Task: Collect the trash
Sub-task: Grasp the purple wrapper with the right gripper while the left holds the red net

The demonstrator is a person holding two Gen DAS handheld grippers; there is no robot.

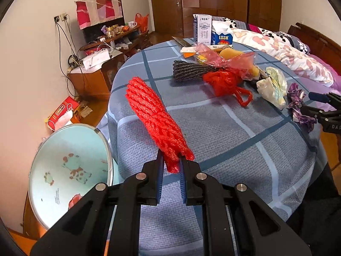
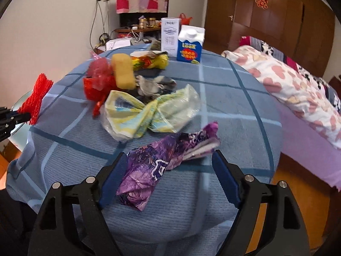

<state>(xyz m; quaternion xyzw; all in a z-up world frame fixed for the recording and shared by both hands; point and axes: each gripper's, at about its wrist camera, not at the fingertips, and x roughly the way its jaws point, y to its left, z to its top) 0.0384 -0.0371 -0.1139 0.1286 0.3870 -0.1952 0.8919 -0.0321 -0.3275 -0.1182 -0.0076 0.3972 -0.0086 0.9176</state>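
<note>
A: Where is there open room around the round table under the blue checked cloth (image 1: pixel 245 140)?

B: Its near half is bare cloth; the litter crowds the far half. Past its left edge, lower down, sits a pale blue basin with cartoon prints (image 1: pixel 70 170).

A: The left gripper (image 1: pixel 172 164)?

B: Clamped tight on a red foam net sleeve (image 1: pixel 155 117), ribbed and bunched, held above the table's left edge.

A: And the right gripper (image 2: pixel 168 177)?

B: Jaws wide apart, straddling a crumpled purple foil wrapper (image 2: pixel 164 162) lying near the table's front right edge. The pads do not press it.
</note>
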